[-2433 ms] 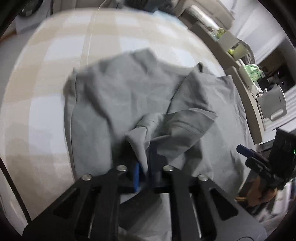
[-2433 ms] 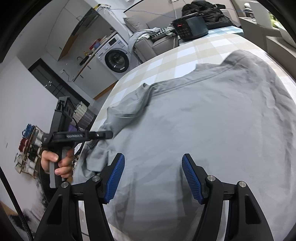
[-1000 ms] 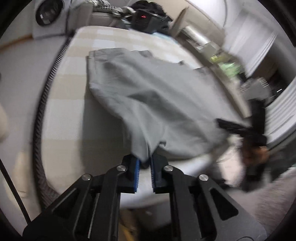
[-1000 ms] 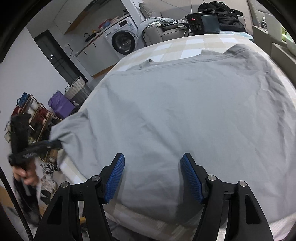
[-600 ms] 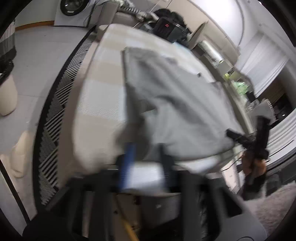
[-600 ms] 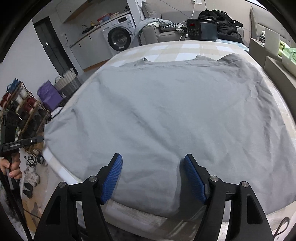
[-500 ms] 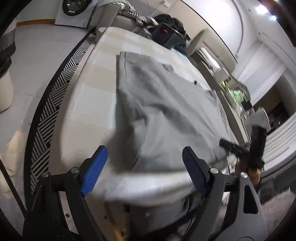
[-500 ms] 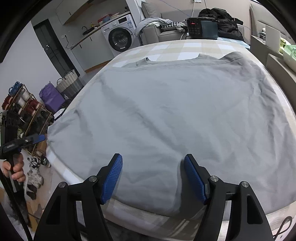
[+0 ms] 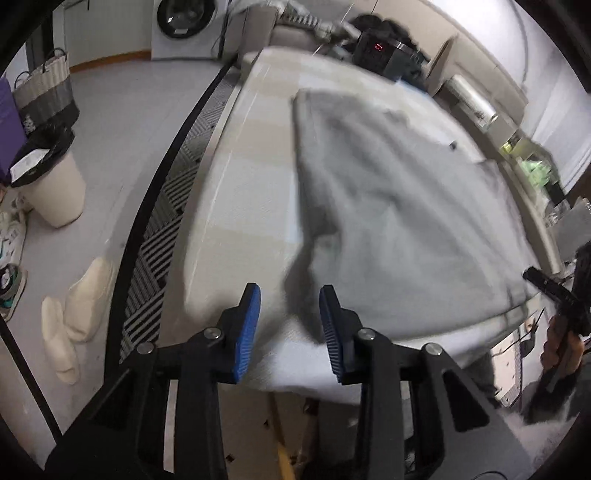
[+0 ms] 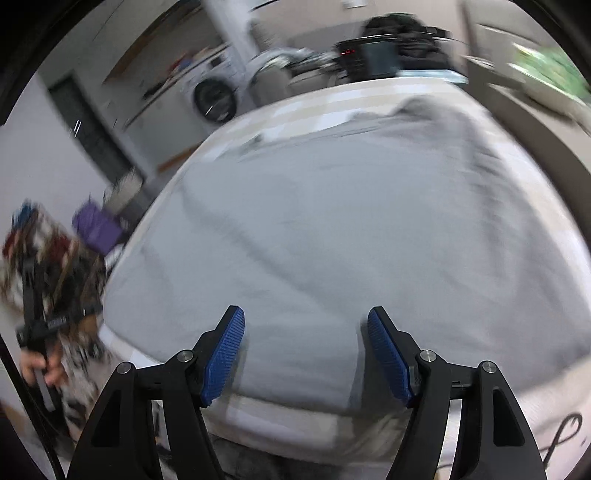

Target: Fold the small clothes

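Note:
A grey garment (image 9: pixel 399 229) lies spread flat on the checked bed (image 9: pixel 243 206); its near left corner droops over the bed edge. My left gripper (image 9: pixel 290 330) hovers at that corner with its jaws closing. The cloth corner shows in the gap, and the blue pads (image 9: pixel 248 332) do not press on it. In the right wrist view the garment (image 10: pixel 351 221) fills the bed. My right gripper (image 10: pixel 306 354) stands open above its near hem with nothing held. Each view shows the other gripper at its edge in a hand: the right gripper (image 9: pixel 546 288) and the left gripper (image 10: pixel 55 321).
A washing machine (image 9: pixel 184 22) stands at the far wall, and a black device with red digits (image 9: pixel 380 51) sits past the bed's far end. On the floor to the left are a striped rug (image 9: pixel 166 206), a white bin (image 9: pixel 55 184), slippers (image 9: pixel 74 314) and baskets (image 9: pixel 44 92).
The left gripper let go of the garment corner, opened wide, then narrowed. The garment went from bunched to spread flat. The right gripper shifted sideways and its view is now blurred.

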A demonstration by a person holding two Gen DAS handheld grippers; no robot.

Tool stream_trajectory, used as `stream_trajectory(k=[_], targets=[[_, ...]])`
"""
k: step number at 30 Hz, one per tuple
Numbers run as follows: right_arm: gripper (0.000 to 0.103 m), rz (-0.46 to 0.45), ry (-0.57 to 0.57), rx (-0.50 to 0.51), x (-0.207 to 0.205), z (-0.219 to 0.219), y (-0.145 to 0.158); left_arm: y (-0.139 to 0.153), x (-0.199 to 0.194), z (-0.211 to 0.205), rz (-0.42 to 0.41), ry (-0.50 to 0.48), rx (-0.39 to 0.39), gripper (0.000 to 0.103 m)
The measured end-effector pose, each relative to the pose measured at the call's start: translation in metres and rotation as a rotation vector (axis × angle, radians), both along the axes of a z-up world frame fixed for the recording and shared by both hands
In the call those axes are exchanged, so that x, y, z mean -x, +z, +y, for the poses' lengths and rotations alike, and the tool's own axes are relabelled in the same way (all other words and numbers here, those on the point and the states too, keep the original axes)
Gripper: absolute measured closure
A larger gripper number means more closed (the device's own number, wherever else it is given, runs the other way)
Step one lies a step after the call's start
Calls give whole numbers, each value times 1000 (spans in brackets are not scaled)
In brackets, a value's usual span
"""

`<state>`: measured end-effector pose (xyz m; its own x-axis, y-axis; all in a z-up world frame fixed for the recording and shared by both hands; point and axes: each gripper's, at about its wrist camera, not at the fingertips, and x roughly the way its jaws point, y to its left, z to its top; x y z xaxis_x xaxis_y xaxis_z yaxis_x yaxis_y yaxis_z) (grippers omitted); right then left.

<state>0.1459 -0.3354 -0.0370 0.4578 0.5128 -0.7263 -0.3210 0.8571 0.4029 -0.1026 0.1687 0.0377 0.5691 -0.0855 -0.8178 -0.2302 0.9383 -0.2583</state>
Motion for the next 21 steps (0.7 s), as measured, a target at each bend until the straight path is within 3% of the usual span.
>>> stream_trajectory(k=[3, 5, 8, 11, 14, 18, 21], targets=[[32, -3, -125, -30, 7, -47, 7, 14, -3, -11, -42, -12, 5, 44], [32, 4, -205, -55, 9, -80, 11, 23, -11, -24, -56, -32, 9, 41], [32, 23, -298, -96, 13, -120, 11, 34, -23, -54, -82, -81, -25, 21], [32, 74, -349, -170, 17, -153, -4, 40, -34, -93, -98, -154, -46, 16], [32, 120, -342, -274, 16, -166, -19, 43, -44, -134, -98, -218, -39, 3], [32, 125, -301, -448, 5, -167, -35, 44, -63, -185, -103, -303, -29, 3], [36, 90, -330, -479, -3, -162, -39, 42, -84, -222, -109, -357, -15, 3]])
